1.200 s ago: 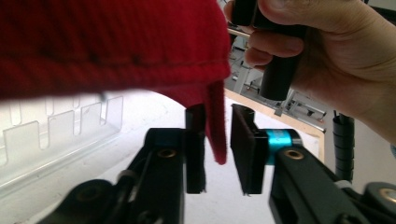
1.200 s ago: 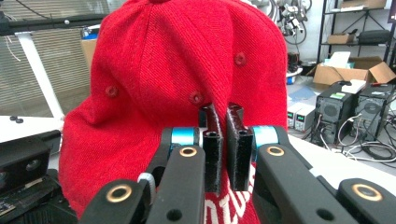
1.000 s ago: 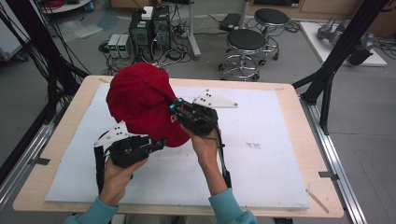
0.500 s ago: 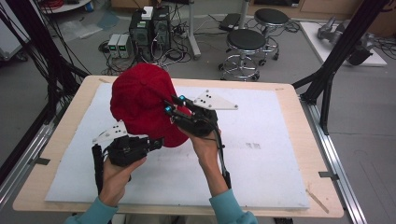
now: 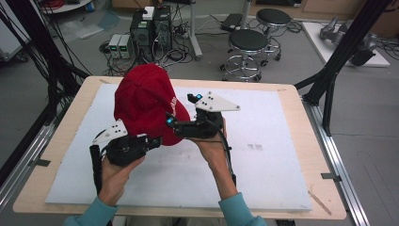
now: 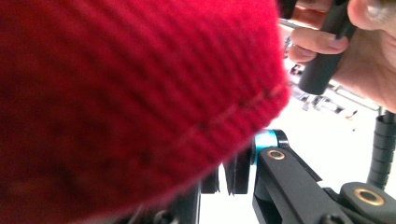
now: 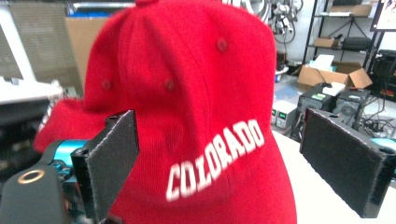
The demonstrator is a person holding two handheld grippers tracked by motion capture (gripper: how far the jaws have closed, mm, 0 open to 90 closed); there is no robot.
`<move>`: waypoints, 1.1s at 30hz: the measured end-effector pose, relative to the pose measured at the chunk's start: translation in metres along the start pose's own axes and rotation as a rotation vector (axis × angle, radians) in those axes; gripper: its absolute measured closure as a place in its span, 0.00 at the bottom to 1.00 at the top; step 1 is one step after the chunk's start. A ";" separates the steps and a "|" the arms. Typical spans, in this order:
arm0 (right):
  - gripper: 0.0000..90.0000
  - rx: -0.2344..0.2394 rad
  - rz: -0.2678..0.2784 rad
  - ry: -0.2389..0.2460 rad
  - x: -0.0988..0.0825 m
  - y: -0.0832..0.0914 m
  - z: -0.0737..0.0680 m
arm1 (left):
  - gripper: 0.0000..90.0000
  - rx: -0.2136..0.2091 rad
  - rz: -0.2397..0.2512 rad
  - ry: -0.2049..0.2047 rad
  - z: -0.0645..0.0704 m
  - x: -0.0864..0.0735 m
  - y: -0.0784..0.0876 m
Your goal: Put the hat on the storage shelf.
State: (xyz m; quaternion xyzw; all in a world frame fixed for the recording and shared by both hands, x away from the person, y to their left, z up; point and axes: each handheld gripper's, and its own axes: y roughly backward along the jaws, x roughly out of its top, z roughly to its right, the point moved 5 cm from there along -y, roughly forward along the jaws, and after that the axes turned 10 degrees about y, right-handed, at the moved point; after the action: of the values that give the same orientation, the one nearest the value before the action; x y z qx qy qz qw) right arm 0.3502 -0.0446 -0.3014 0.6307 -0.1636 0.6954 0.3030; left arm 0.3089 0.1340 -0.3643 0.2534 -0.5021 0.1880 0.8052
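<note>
Wooden table [image 5: 301,101], rectangular, pale edge showing around a white mat [image 5: 263,160] that covers most of its top.

Red baseball cap [image 5: 143,101], corduroy-like weave, white lettering "COLORADO" across the front; held up above the left-centre of the mat, crown toward the far side. In the right gripper view the cap [image 7: 196,107] stands upright between the two black jaws, lettering facing the camera. In the left gripper view its red fabric [image 6: 130,93] hangs across the lens, a stitched hem running along the lower edge.

Right gripper [image 5: 181,110], grey three-cornered plate on top, carried by the right hand [image 5: 211,146] just beside the cap's lettered side. Jaws have just been opening and now stand wide, one on either side of the cap, pads clear of the fabric.

Left gripper [image 5: 157,140], carried by the left hand [image 5: 117,169] at the cap's near lower edge. Jaws pressed together, pinching the cap's hem.

Teal sleeve [image 5: 91,214] at the left wrist.
</note>
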 end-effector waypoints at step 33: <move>0.12 -0.200 -0.102 -0.045 -0.093 0.131 0.041 | 0.95 0.344 -0.053 -0.215 -0.077 0.051 -0.013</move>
State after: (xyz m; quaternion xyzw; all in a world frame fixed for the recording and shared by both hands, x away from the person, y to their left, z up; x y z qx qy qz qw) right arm 0.3017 -0.1898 -0.3656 0.6204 -0.2064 0.6450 0.3957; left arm 0.3926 0.1718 -0.3494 0.4188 -0.5388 0.2215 0.6966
